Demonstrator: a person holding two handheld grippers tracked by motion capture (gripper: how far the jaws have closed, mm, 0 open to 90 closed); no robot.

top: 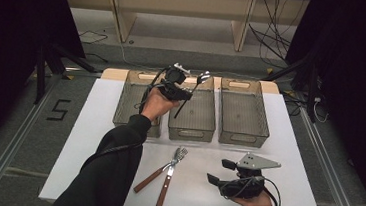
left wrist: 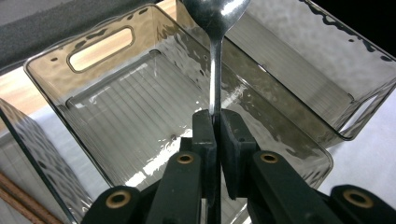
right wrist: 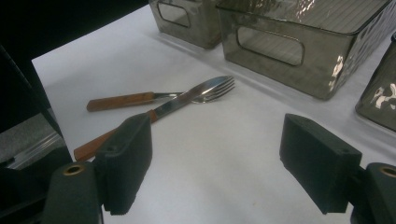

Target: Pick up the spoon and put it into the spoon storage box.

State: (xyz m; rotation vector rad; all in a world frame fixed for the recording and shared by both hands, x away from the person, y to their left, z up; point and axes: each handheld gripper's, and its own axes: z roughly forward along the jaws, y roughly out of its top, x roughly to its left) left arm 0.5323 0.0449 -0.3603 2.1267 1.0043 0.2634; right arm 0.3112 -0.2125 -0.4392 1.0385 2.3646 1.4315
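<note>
A: Over the middle bin (top: 193,109) at the far edge of the desk (top: 93,125), what is the left claw (top: 188,87) doing?

B: It is clamped on a spoon (left wrist: 215,70). In the left gripper view the pads pinch the thin metal stem, bowl end away from the camera, above the ribbed floor of the bin.

A: How might that go wrong?

B: The grip looks narrow, on a slim, smooth stem. I judge the spoon could swivel between the pads and swing. In the high view it hangs at a slant, dark handle end low over the bin, so it might strike the bin's wall or rim and land outside, or fall into the neighbouring bin.

A: And if it is let go from up there?

B: Hard steel on hard plastic would probably bounce and clatter, though the walls look tall enough to catch it.

A: What about the right claw (top: 219,170)?

B: It stands wide and empty, near the desk's near right corner. A fork (right wrist: 196,92) and a knife (right wrist: 116,131) with wooden handles lie crossed near the near edge, touching. Picking one could drag the other, perhaps toward that edge.
</note>
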